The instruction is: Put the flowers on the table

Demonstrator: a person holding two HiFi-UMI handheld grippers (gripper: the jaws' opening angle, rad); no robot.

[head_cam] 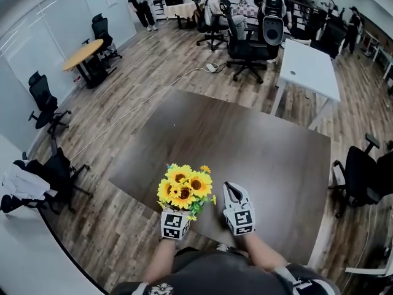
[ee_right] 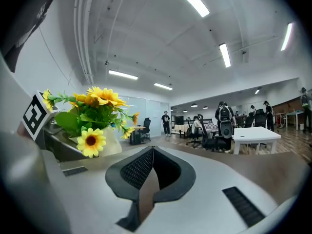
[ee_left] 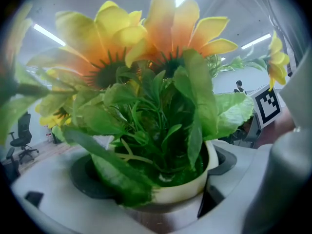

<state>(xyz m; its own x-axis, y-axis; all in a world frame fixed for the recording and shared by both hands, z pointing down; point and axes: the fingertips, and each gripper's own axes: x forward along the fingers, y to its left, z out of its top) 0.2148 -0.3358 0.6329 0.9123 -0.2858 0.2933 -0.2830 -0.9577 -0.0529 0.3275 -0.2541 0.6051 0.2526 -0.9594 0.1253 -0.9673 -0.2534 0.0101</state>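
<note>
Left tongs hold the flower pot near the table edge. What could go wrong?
1. The pot hangs close to the near edge of the table; set down there, it might tip off.
2. The flowers spread much wider than the pot, so it may topple on release.
3. A leaf drapes over the rim at the left tongs, so the grip could slip.

Left tongs (head_cam: 175, 214): pale grey shell, smooth and rounded, with dark pads (ee_left: 85, 177).
Right tongs (head_cam: 231, 191): pale grey, wedge-shaped; black ribbed faces (ee_right: 137, 168) and a dark slot (ee_right: 242, 205) on each jaw.
Cubes (head_cam: 239, 220): white with black square markers, one on each tongs.
Shirt (head_cam: 221, 275): dark grey, with white print at chest and sleeve.
Forearms (head_cam: 161, 260): uncovered.
</note>
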